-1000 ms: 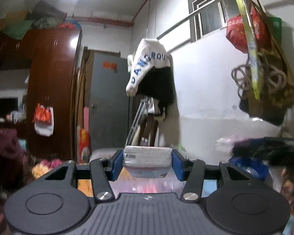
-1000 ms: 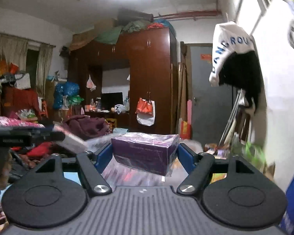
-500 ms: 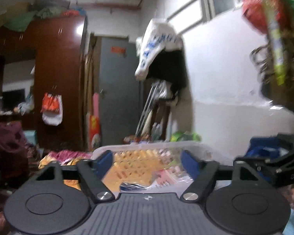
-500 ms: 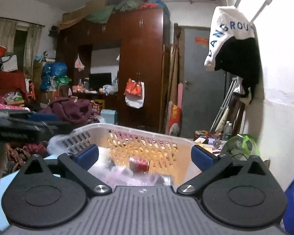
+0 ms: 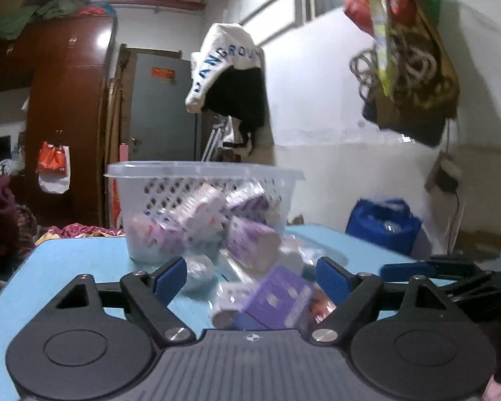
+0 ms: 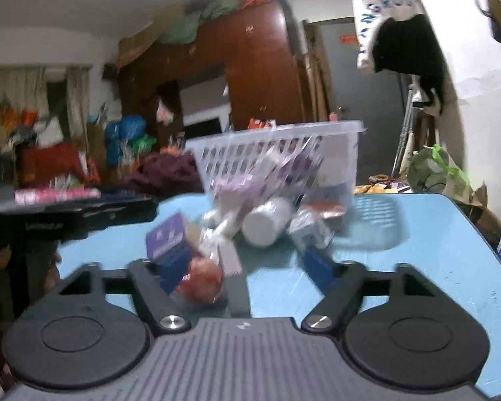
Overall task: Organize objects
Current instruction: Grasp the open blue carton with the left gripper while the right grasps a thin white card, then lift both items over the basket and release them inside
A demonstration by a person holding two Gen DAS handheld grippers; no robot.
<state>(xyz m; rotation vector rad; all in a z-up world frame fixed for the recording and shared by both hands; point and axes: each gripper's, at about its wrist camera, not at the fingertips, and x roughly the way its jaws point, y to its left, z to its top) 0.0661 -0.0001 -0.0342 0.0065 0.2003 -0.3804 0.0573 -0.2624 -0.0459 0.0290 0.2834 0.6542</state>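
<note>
Hovering low over the light blue counter (image 5: pixel 83 260), both claws stand wide apart and grip nothing. Left claw (image 5: pixel 252 275) has bare counter at its 9 o'clock out to the rounded edge; at 3 o'clock the right claw's dark frame crowds in close. Right claw (image 6: pixel 247 264) has open blue surface at 3 o'clock, running to the counter (image 6: pixel 434 250) edge.

One white perforated basket (image 5: pixel 200 180) stands at 12 o'clock from the left claw, well back on the counter; from the right wrist that basket (image 6: pixel 284 143) looks tipped, though blur makes this uncertain. In front of it lies a loose heap of small packets, too smeared to count fully. I make out one purple box (image 5: pixel 277 297) between the left claw's fingers, untouched on either side, one white round container (image 6: pixel 267 222) on its side, and one reddish wrapped item (image 6: pixel 200 280) near the right claw's left finger.

Behind: a brown wardrobe (image 5: pixel 66 117), a grey door (image 5: pixel 160 110), a white wall with one hanging white-and-black garment (image 5: pixel 230 73).
</note>
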